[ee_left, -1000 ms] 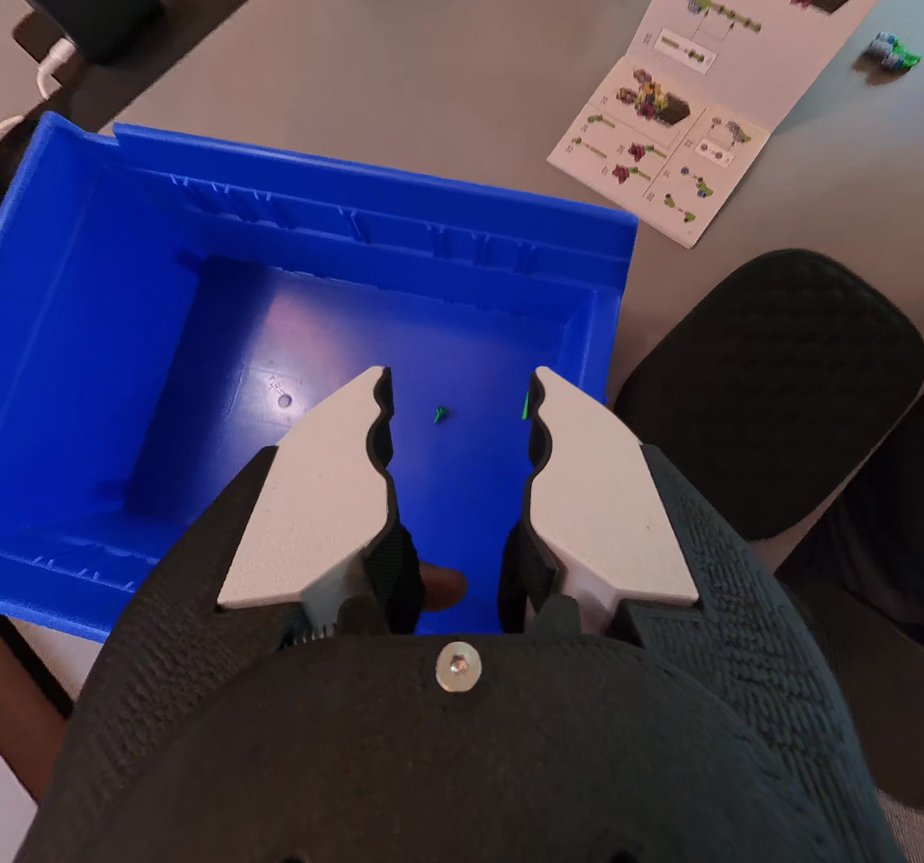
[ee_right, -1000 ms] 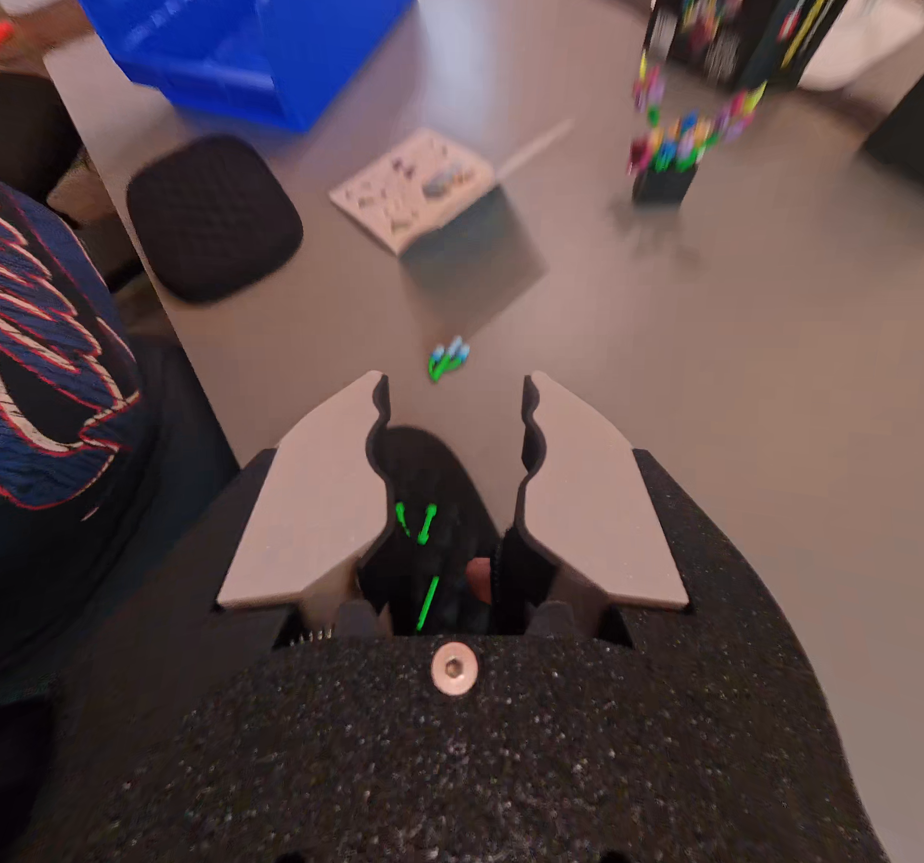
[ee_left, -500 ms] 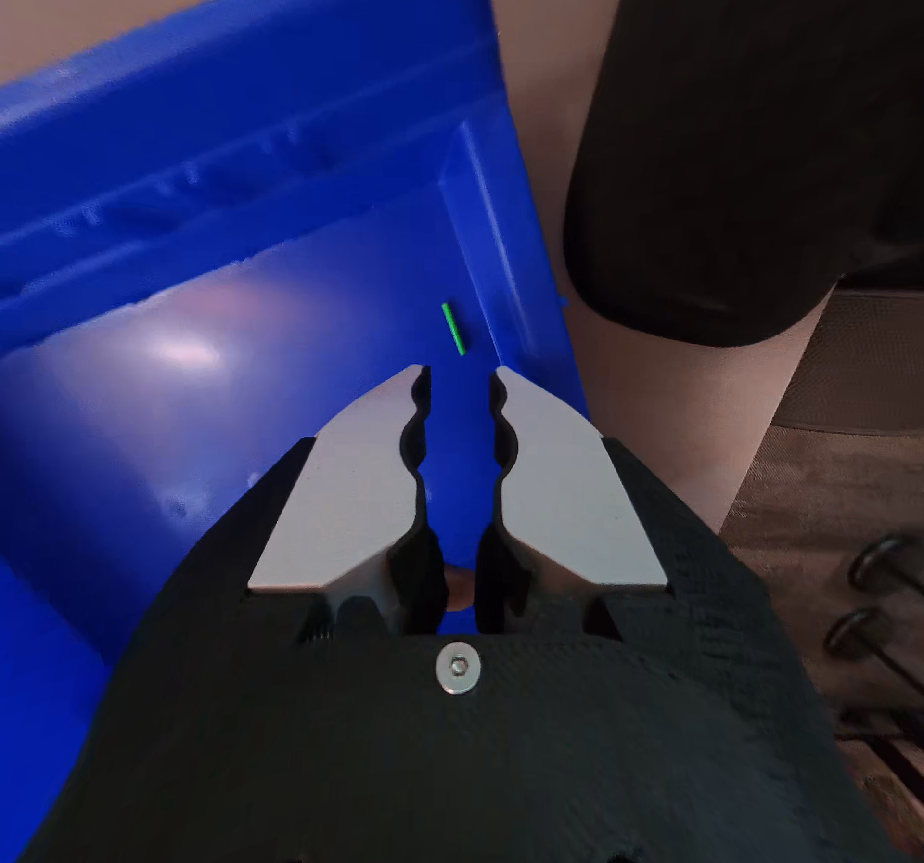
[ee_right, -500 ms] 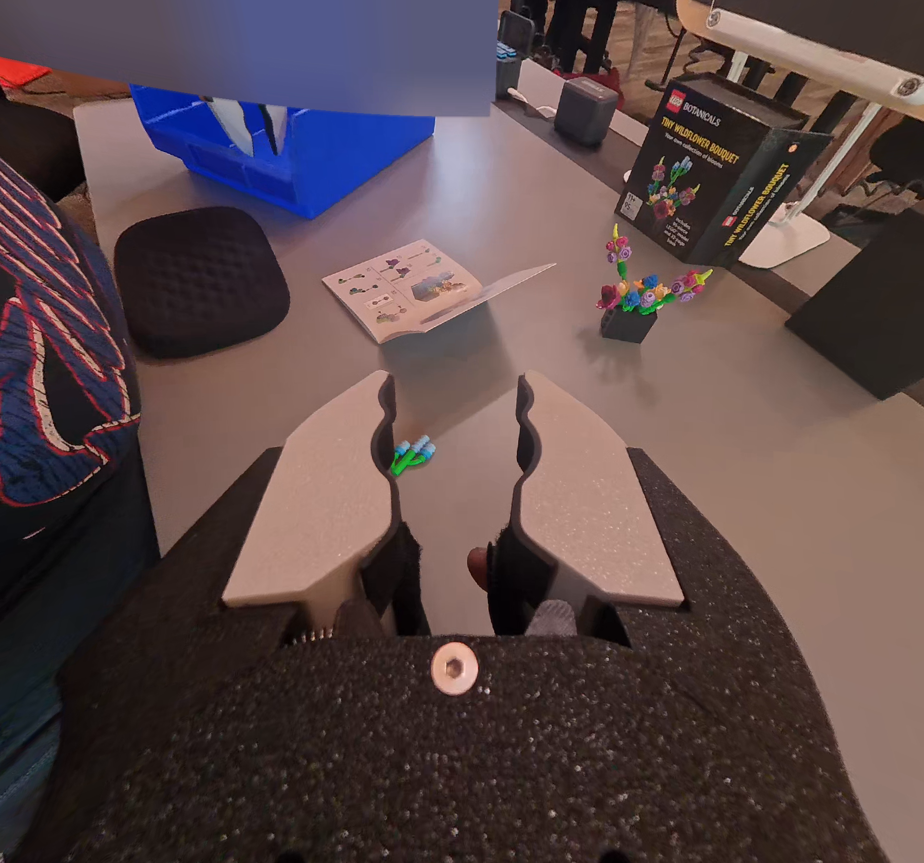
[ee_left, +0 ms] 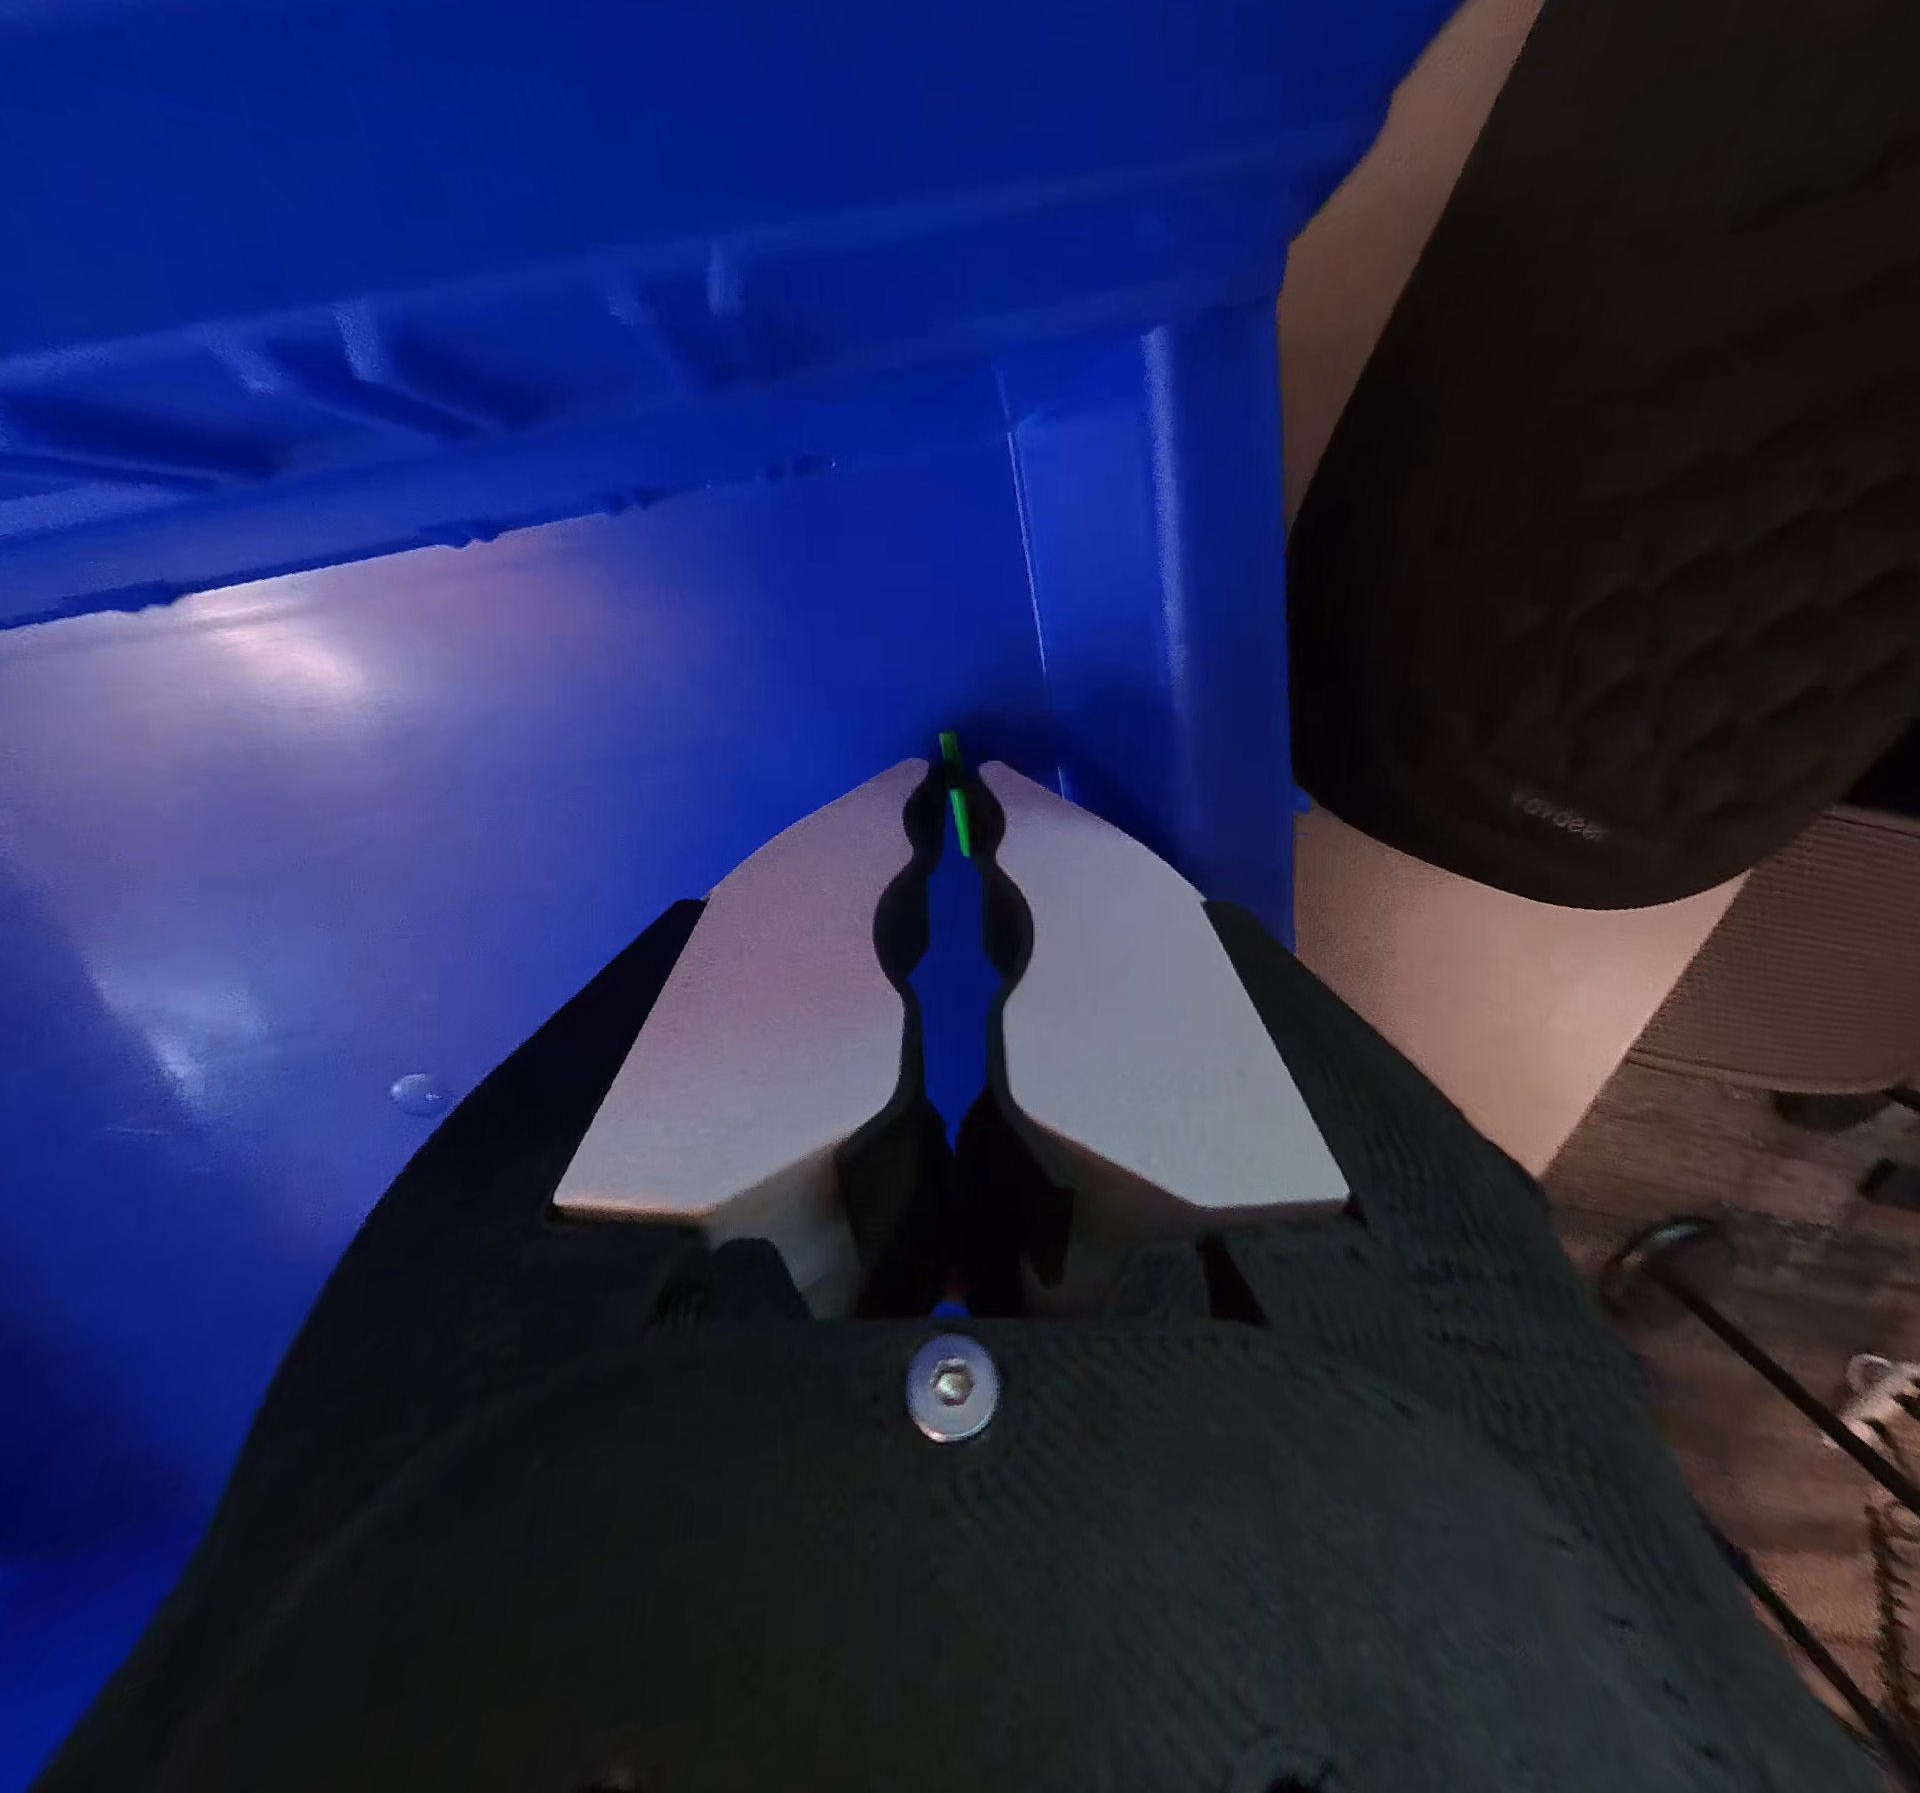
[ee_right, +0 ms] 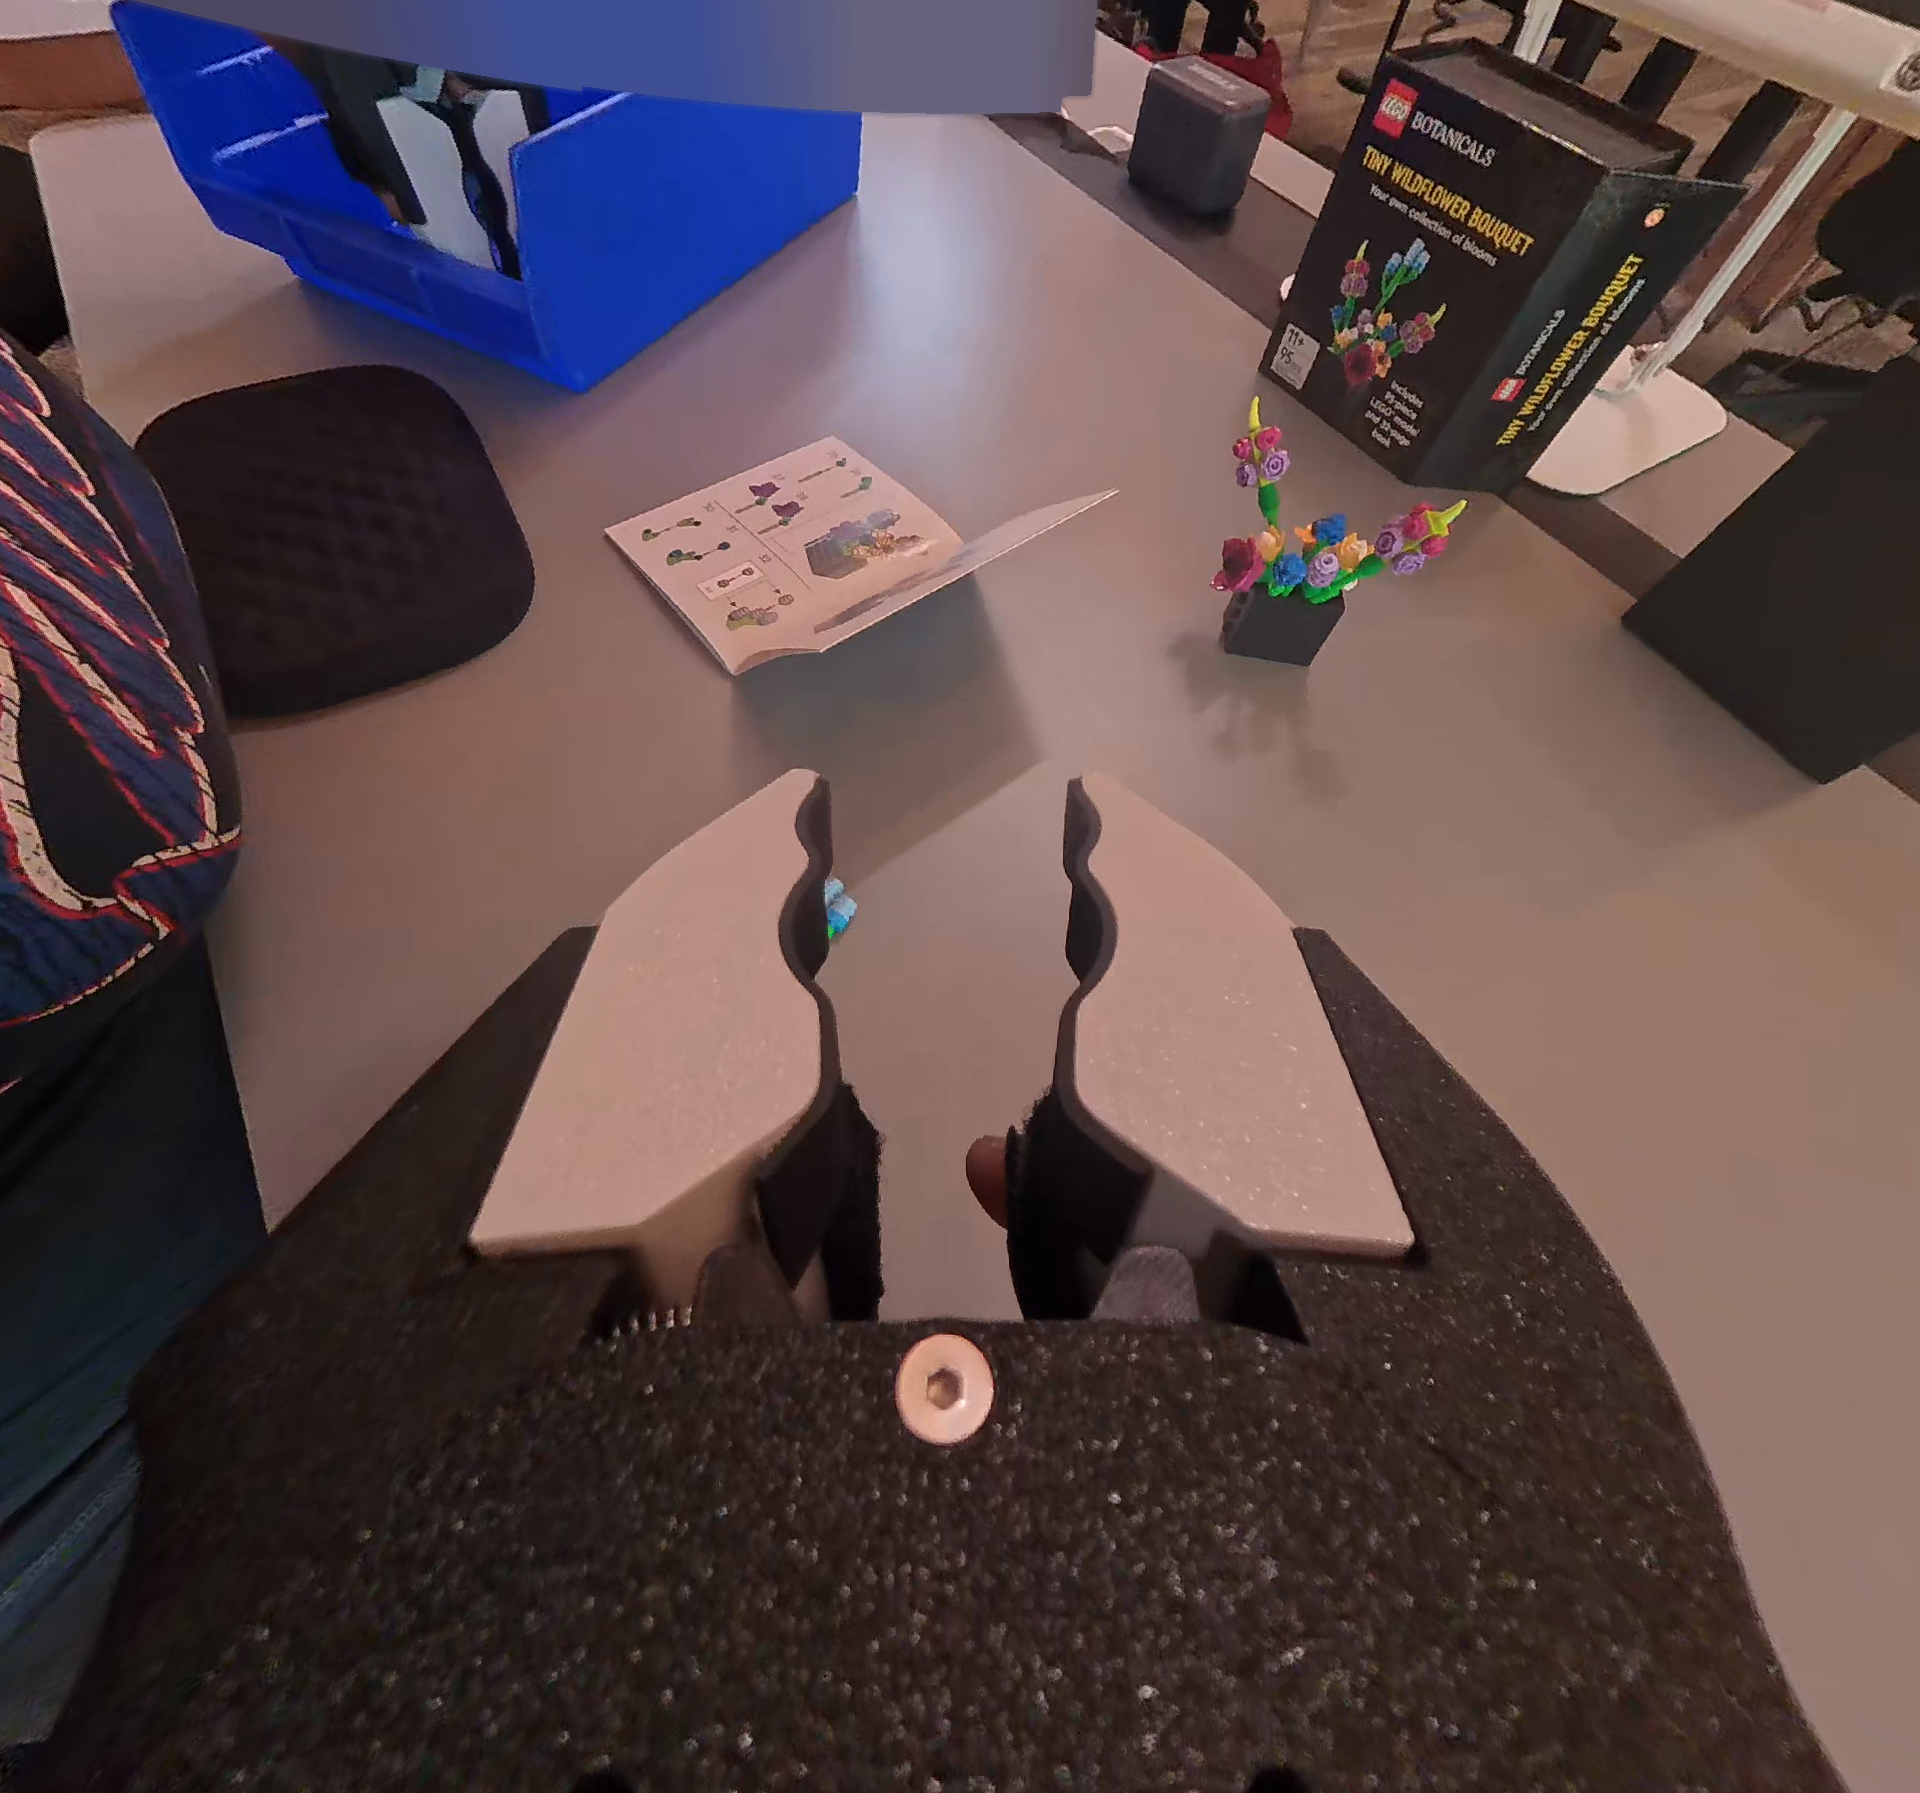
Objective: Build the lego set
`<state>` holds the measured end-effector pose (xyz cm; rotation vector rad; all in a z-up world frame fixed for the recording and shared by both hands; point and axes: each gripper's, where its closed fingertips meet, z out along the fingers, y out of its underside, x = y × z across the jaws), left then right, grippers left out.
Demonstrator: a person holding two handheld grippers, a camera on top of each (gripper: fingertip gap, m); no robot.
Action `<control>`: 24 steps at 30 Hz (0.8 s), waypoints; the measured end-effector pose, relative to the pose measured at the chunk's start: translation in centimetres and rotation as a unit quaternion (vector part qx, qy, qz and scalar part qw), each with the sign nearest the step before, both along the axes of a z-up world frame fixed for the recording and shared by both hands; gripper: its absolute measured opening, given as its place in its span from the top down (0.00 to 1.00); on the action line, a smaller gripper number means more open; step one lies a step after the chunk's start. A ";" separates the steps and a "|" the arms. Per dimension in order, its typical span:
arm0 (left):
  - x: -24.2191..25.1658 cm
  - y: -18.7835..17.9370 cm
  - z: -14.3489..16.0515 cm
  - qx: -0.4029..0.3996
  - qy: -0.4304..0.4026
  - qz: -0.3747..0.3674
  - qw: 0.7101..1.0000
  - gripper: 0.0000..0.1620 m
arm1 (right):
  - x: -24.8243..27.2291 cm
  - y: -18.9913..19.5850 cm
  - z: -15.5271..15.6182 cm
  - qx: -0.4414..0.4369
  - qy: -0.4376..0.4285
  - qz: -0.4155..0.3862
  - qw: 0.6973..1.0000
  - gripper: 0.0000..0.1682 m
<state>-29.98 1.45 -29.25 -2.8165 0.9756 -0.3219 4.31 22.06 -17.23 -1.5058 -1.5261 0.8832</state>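
A grey desk (ee_right: 1299,912) is carrying a blue bin (ee_right: 665,216), with wood flooring showing beyond. Inside the bin, near its right wall, the left gripper (ee_left: 951,777) is pinching a thin green stem piece (ee_left: 954,793) between nearly closed jaws. The right gripper (ee_right: 945,787) is hovering with jaws spread, right of the bin, facing an open instruction booklet (ee_right: 790,548), a flower model (ee_right: 1320,559) and a dark printed box (ee_right: 1455,278). A small blue-green piece (ee_right: 840,912) is lying beside its left jaw.
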 end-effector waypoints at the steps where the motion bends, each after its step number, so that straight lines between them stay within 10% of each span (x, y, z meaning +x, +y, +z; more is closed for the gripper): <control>1: -0.1 0.0 0.0 0.009 0.011 -0.004 1.000 0.98 | -0.1 -0.1 0.0 0.002 0.003 0.002 1.000 0.74; 8: -2.1 1.2 1.0 0.073 0.059 0.081 0.992 0.98 | -0.3 -1.0 -0.7 -0.006 0.008 0.020 1.000 0.77; 15: -1.4 4.9 11.3 0.351 -0.015 0.177 0.919 0.99 | -0.5 -2.7 -0.3 0.003 0.031 0.037 0.999 0.79; 24: 13.9 5.2 20.3 0.446 -0.444 0.170 0.758 0.99 | -4.1 -7.7 1.9 0.042 0.103 0.118 0.987 0.76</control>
